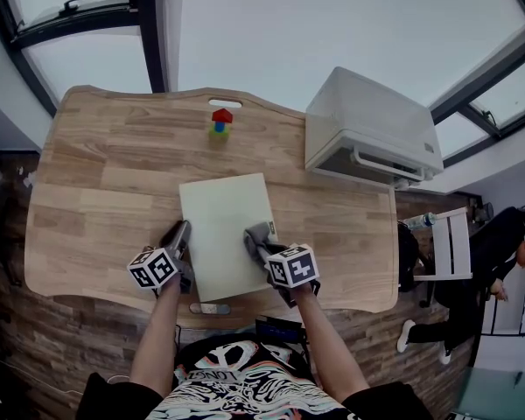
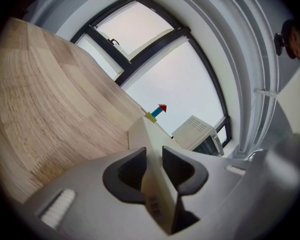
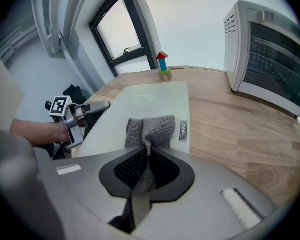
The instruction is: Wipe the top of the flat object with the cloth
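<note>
While the left gripper (image 2: pixel 152 165) clamps the board (image 1: pixel 223 226) by its left edge on the table (image 1: pixel 96 173) and the right gripper (image 3: pixel 146 156) pinches the cloth (image 3: pixel 151 128) atop it, a hard stroke could twist the board free.

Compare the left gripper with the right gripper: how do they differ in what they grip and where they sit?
The left gripper clamps the pale board by its left edge; the right gripper pinches a grey cloth. The left gripper sits beside the board over the table, the right gripper over the board near its right edge. Both are shut on something.
</note>
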Action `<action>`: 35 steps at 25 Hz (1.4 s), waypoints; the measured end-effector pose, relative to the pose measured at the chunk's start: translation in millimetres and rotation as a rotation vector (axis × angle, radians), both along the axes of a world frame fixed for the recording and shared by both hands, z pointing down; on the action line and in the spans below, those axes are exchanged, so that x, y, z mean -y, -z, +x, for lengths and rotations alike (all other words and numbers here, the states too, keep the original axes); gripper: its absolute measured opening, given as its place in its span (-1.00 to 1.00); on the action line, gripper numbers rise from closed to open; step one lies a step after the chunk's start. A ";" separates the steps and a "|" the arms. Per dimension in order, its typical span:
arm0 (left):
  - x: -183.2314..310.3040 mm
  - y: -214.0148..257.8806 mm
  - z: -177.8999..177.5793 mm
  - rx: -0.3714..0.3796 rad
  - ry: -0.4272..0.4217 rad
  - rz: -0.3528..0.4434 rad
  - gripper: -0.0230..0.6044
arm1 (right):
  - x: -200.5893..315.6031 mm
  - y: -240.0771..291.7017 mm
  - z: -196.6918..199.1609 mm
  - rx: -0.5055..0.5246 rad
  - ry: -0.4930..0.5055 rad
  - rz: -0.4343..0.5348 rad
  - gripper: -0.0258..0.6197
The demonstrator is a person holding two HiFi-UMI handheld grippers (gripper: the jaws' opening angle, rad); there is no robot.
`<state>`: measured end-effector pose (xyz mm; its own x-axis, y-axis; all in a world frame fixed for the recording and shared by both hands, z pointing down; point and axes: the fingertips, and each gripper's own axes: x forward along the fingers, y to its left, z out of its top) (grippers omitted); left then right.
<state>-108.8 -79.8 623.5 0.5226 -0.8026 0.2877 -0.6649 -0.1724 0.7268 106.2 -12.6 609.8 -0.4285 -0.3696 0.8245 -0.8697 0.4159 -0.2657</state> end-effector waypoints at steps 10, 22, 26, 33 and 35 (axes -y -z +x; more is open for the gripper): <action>-0.2 1.5 1.8 -0.005 -0.001 0.000 -0.42 | 46.8 2.4 -6.9 -0.007 0.004 0.039 -0.86; -0.8 1.8 0.7 -0.019 -0.004 -0.002 -0.42 | 93.5 4.9 -32.6 -0.033 0.046 0.078 -0.86; -1.7 0.0 -0.1 -0.023 -0.007 -0.009 -0.42 | 101.9 4.3 -41.3 -0.052 0.067 0.086 -0.86; -1.3 0.0 -3.1 -0.035 0.016 -0.011 -0.42 | 116.6 6.2 -56.8 -0.107 0.123 0.146 -0.86; -0.6 0.4 -4.5 -0.043 0.028 -0.013 -0.43 | 121.3 7.6 -60.7 -0.136 0.142 0.171 -0.86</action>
